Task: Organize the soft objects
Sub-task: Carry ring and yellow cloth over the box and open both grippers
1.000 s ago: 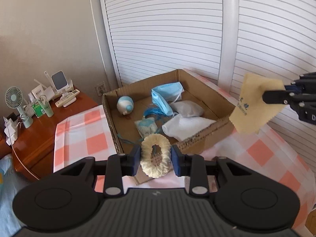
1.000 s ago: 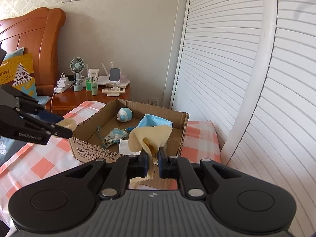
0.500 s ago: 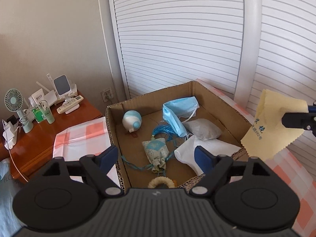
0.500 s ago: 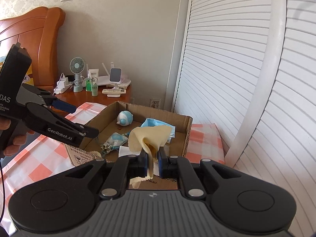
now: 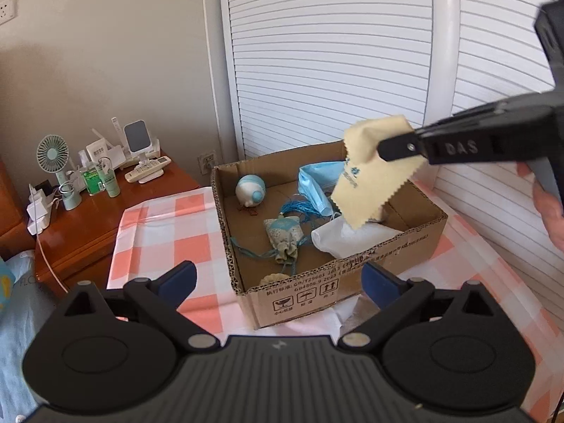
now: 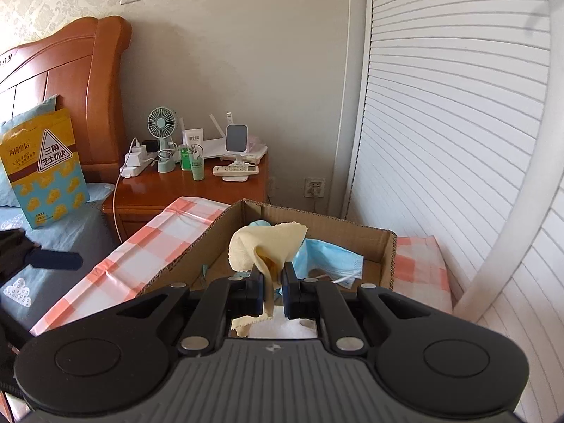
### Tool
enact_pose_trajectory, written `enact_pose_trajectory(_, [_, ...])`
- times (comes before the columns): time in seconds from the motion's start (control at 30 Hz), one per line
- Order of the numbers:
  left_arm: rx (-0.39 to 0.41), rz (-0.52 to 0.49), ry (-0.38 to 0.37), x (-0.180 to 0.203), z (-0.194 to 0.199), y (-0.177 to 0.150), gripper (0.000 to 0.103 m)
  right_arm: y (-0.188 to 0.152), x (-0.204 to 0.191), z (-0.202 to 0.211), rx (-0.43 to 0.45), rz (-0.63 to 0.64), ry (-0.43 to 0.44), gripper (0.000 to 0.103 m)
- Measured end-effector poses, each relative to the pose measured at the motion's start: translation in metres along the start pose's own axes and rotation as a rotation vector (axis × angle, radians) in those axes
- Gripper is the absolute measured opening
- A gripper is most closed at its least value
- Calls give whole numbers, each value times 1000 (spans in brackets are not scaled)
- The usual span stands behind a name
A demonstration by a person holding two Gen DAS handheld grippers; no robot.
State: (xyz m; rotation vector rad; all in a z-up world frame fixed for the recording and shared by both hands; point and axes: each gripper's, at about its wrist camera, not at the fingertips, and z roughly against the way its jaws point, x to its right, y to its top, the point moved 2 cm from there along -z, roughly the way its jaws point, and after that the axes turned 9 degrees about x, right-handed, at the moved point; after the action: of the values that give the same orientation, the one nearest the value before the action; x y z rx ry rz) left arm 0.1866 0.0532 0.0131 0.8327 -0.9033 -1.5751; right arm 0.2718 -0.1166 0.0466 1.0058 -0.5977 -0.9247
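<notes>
The left claw is released, jaws spread wide, gripping nothing. Directly ahead of it stands the cardboard box on the checked tablecloth.

The right claw is clenched on the yellow cloth, which hangs above the box's far right corner. Beneath the cloth lie a blue face mask and a white cloth; left of them lie a tasselled pouch and a small ball.
</notes>
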Motion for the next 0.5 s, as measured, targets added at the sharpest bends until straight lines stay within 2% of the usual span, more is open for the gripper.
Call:
enact_pose_trajectory(0.13, [10, -14, 73, -4, 7, -7, 100, 16, -4, -38, -31, -26, 48, 12])
enact_pose_trajectory(0.23, [0, -6, 91, -10, 6, -10, 100, 21, -8, -71, -80, -31, 63, 12])
enact_pose_trajectory(0.5, [-39, 17, 104, -18, 0, -20, 100, 19, -13, -140, -207, 33, -16, 14])
